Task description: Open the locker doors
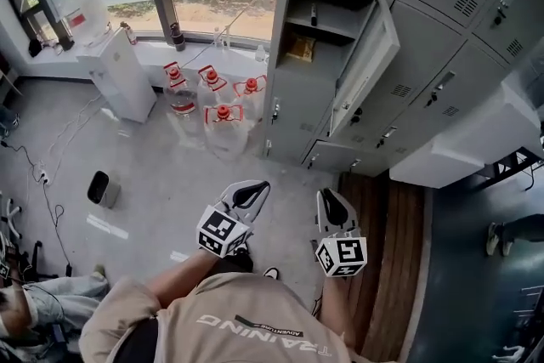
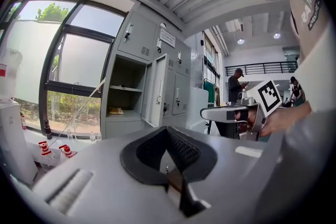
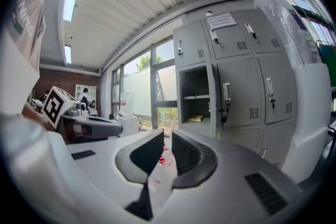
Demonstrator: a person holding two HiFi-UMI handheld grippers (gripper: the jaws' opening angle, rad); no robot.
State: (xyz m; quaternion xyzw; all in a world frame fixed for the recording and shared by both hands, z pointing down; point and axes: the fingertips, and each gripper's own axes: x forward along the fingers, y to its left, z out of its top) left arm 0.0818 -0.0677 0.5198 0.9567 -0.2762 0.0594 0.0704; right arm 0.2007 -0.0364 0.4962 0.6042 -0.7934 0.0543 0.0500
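Observation:
A bank of grey lockers [image 1: 442, 38] fills the upper right of the head view. One door [image 1: 365, 64] stands swung open, showing a compartment [image 1: 316, 23] with a shelf and a yellowish item [image 1: 299, 47]; the neighbouring doors [image 1: 442, 85] are closed. Both grippers are held low in front of the person, well short of the lockers. My left gripper [image 1: 255, 186] [image 2: 167, 131] is shut, pads meeting at the tips with nothing between. A narrow gap shows between the pads of my right gripper [image 1: 327, 196] [image 3: 168, 136], which holds nothing. The open compartment [image 3: 195, 97] shows beyond its jaws.
Several red-capped water bottles [image 1: 212, 102] stand on the floor left of the lockers, beside a white water dispenser [image 1: 119, 68]. A small black bin [image 1: 102, 189] and cables [image 1: 51, 200] lie at the left. A white cabinet [image 1: 476, 140] stands at the right. A person [image 2: 236, 86] stands far off.

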